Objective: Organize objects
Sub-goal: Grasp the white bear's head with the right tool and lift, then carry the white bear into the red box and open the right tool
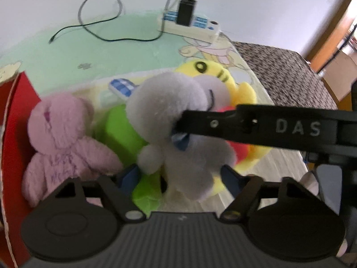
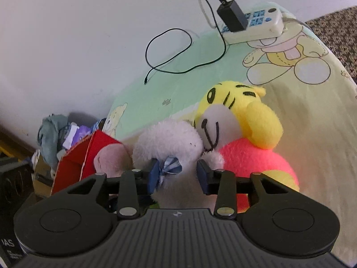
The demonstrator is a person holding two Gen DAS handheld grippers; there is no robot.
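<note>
- While the fluffy white-grey plush animal with a blue bow point(image 1: 178, 116) hangs between both tools, the sorting looks to be mid-way: I judge this toy is on its way toward the red cardboard box point(image 1: 13, 156) at the left.
- Right gripper point(image 2: 178, 174): its blue-padded fingers point(image 2: 154, 176) pinch the white plush at the bow, the fabric bunched between them.
- Left gripper point(image 1: 180, 176): its fingers point(image 1: 232, 178) stand to either side of the toy's lower body; whether the pads press on it I cannot tell, since the fluff hides the contact.
- Already in or against the box: a pale pink knitted-looking plush bear point(image 1: 64, 143) leans on the red wall at the left; how deep it sits inside I cannot tell.
- Left to do, as I judge it: a bright green plush piece point(image 1: 120, 129) lies under the white toy, and a yellow plush tiger with a pink-red body point(image 2: 245, 138) sits just right of it on the pastel cartoon-bear bed sheet point(image 2: 312, 122).
- Far off, a white power strip with a black adapter point(image 2: 252, 22) and a loose black cable point(image 2: 169, 51) lie by the wall, apart from the toys.
- Beyond the box, a heap of grey-blue cloth point(image 2: 51, 134) sits near the wall.
</note>
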